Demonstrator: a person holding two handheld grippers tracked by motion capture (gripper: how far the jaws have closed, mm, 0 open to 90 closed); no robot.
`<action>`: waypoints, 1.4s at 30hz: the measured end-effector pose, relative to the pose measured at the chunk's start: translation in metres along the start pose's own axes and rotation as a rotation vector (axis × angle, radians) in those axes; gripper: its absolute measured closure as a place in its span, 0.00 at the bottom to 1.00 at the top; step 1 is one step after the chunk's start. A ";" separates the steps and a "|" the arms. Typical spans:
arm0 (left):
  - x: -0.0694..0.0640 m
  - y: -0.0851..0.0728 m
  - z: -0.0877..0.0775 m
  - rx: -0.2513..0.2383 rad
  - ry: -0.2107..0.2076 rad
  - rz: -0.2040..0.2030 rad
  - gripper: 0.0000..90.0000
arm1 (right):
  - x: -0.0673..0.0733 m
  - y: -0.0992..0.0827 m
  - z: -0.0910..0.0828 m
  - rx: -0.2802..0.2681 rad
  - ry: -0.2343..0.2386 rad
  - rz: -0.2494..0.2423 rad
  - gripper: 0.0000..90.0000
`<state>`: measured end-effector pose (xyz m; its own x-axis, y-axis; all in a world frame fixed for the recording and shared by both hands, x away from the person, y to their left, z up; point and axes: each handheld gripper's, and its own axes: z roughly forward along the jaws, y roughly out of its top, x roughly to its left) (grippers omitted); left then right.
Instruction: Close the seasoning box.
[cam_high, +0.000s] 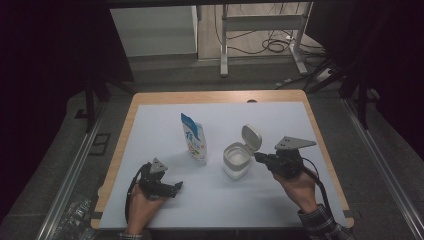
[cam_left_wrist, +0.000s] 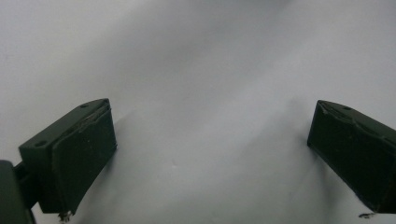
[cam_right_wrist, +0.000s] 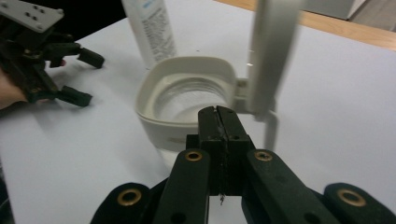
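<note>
White sheeting covers the wooden bench (cam_high: 127, 120), with an open tub at its middle and a claw on either side.

Landmark is the clear tub (cam_high: 236, 160), its hinged white lid (cam_high: 251, 136) standing upright at the far edge. Just beside the tub, away from the lid, a blue-and-white pouch (cam_high: 195, 137) stands upright. The right claw (cam_high: 258, 157) sits right at the tub's rim below the lid, its jaws pressed together with nothing between them. The left claw (cam_high: 176, 187) rests well apart from the tub, beyond the pouch and nearer the person, jaws spread wide over bare sheet.
</note>
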<state>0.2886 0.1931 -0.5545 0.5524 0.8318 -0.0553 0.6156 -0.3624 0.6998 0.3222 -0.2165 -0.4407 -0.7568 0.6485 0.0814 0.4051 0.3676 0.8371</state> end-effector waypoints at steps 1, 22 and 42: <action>0.000 0.000 0.000 -0.001 0.000 -0.002 0.02 | -0.003 -0.001 -0.001 -0.001 -0.009 0.001 0.99; 0.000 0.000 0.000 -0.002 0.000 0.002 0.02 | -0.038 0.014 0.006 -0.075 -0.019 0.074 0.99; 0.000 0.000 0.000 -0.002 0.001 0.003 0.02 | -0.020 0.011 0.007 -0.060 0.030 0.026 0.99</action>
<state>0.2888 0.1934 -0.5545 0.5539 0.8309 -0.0528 0.6130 -0.3642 0.7011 0.3451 -0.2206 -0.4374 -0.7619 0.6366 0.1192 0.3943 0.3100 0.8651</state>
